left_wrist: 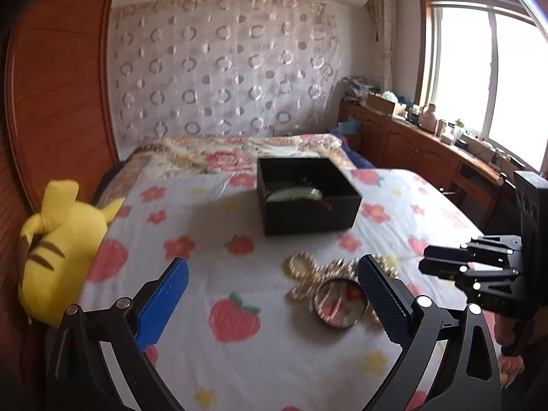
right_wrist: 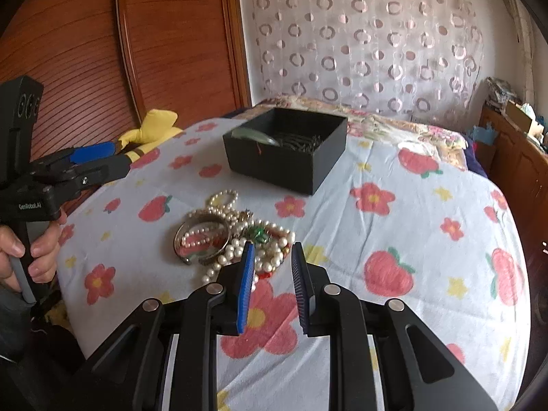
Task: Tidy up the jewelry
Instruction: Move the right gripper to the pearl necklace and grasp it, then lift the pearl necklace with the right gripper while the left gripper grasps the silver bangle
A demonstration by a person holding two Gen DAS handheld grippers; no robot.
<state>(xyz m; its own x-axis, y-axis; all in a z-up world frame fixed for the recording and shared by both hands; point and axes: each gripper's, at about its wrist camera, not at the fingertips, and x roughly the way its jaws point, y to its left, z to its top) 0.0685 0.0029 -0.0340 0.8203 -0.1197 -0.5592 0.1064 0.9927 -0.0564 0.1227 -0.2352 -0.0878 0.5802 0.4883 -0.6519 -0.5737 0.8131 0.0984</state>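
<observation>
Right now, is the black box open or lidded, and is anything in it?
Open: the black box has no lid on it, and a pale green piece with a red cord lies inside. Most jewelry is outside on the bedsheet.

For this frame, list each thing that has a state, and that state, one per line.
Left hand-held gripper: open wide, holding nothing.
Right hand-held gripper: open, narrower gap, holding nothing, tips at the jewelry pile.
Black box: lidless, a pale green piece inside.
Jewelry pile: heaped and tangled on the bedspread, outside the box.
Metal bangle: lying flat, pearls inside it.
Yellow plush: lying at the bed edge.
</observation>
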